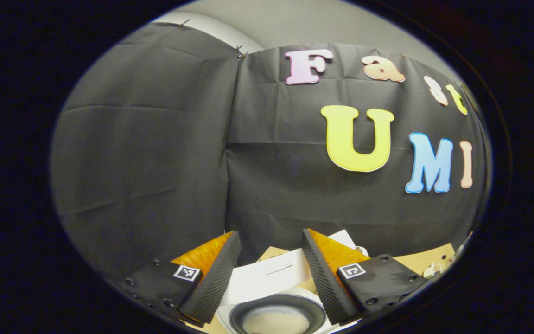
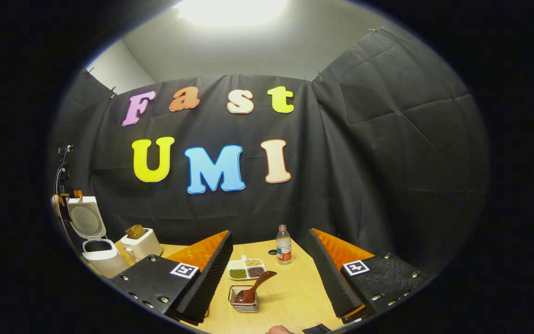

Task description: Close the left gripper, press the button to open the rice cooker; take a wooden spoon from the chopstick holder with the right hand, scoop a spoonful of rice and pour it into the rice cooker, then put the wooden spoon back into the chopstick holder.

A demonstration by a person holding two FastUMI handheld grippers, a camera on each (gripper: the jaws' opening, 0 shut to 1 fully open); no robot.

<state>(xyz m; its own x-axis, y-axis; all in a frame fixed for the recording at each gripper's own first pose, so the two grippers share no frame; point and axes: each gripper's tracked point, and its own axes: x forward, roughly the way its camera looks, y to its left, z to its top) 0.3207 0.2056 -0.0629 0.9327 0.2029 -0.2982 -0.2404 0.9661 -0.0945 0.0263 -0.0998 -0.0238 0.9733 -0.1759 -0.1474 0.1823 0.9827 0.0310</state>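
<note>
In the left gripper view, my left gripper (image 1: 270,235) stands open just above the white rice cooker (image 1: 267,278). Its lid is up, and the dark inner pot (image 1: 276,311) holds pale rice. In the right gripper view, my right gripper (image 2: 270,234) is open and holds nothing. It hangs above the wire chopstick holder (image 2: 243,301) on the wooden table (image 2: 295,292). The wooden spoon (image 2: 257,285) rests in the holder, bowl down and handle leaning up to the right. At the far left stands the open rice cooker (image 2: 96,250).
A white divided dish (image 2: 247,269) of green, beige and dark grains lies behind the holder. A capped bottle (image 2: 283,244) stands to its right. A white toaster (image 2: 141,243) with bread sits beside the cooker. Part of a hand (image 2: 278,330) shows at the bottom edge.
</note>
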